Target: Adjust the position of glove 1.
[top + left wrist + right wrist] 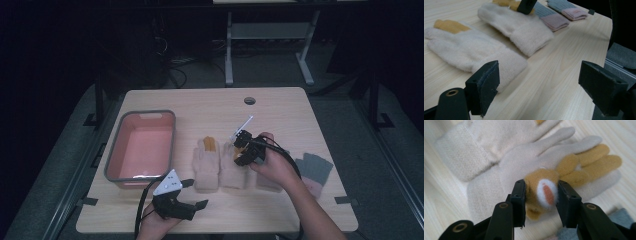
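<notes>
Pink bin (141,145) at table's (280,107) left, left gripper (192,192) near front edge, jaws spread wide and empty, cream glove (207,165) flat at centre, right gripper (541,197) clamped on tan patch of second cream glove (506,165), grey gloves (315,167) far right.
</notes>
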The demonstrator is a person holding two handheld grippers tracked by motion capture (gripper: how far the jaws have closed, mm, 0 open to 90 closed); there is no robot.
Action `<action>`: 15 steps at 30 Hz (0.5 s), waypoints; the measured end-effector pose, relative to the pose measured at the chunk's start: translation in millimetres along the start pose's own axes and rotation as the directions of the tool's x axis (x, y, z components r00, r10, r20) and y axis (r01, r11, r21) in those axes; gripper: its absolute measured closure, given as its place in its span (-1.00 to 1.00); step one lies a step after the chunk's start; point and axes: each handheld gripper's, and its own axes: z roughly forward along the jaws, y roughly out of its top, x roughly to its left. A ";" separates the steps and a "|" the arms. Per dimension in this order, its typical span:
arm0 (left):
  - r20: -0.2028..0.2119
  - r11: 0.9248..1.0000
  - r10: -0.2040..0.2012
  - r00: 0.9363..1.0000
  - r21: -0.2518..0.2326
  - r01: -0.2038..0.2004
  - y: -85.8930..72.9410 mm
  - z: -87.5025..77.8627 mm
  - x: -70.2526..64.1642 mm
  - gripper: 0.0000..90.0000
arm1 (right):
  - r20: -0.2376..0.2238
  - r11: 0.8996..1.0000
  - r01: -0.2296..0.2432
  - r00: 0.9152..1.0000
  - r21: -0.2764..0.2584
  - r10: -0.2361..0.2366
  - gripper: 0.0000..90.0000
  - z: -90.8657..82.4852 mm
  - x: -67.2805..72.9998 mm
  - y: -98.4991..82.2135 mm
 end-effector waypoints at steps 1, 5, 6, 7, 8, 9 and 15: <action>0.000 1.000 0.000 1.000 0.000 0.000 0.0 0.0 0.0 -0.62 | 0.000 1.000 0.000 1.000 0.000 0.000 0.38 0.0 0.0 0.0; 0.000 1.000 -0.011 1.000 -0.012 0.011 -0.7 -0.2 0.6 -0.62 | -0.005 1.000 0.015 1.000 -0.024 -0.016 0.38 -12.5 3.4 3.4; -0.001 1.000 -0.014 1.000 -0.014 0.014 -0.8 -0.2 0.7 -0.62 | -0.005 0.999 0.021 1.000 -0.029 -0.021 0.38 -15.5 4.5 4.7; -0.003 1.000 -0.013 1.000 -0.007 0.013 -0.5 -1.1 1.0 -0.62 | 0.001 0.999 0.031 1.000 -0.035 -0.031 0.38 -20.3 8.2 7.9; -0.003 1.000 -0.013 1.000 -0.007 0.013 -0.5 -1.1 1.0 -0.62 | 0.001 0.999 0.031 1.000 -0.035 -0.031 0.38 -20.3 8.2 7.9; -0.006 1.000 -0.013 1.000 -0.007 0.013 -0.4 -1.6 1.0 -0.62 | 0.007 0.998 0.050 0.999 -0.041 -0.050 0.38 -23.8 12.0 11.8; -0.009 1.000 -0.011 1.000 -0.015 0.011 0.3 -3.1 -0.3 -0.62 | 0.006 0.994 0.098 0.995 -0.052 -0.098 0.37 -27.2 24.1 26.9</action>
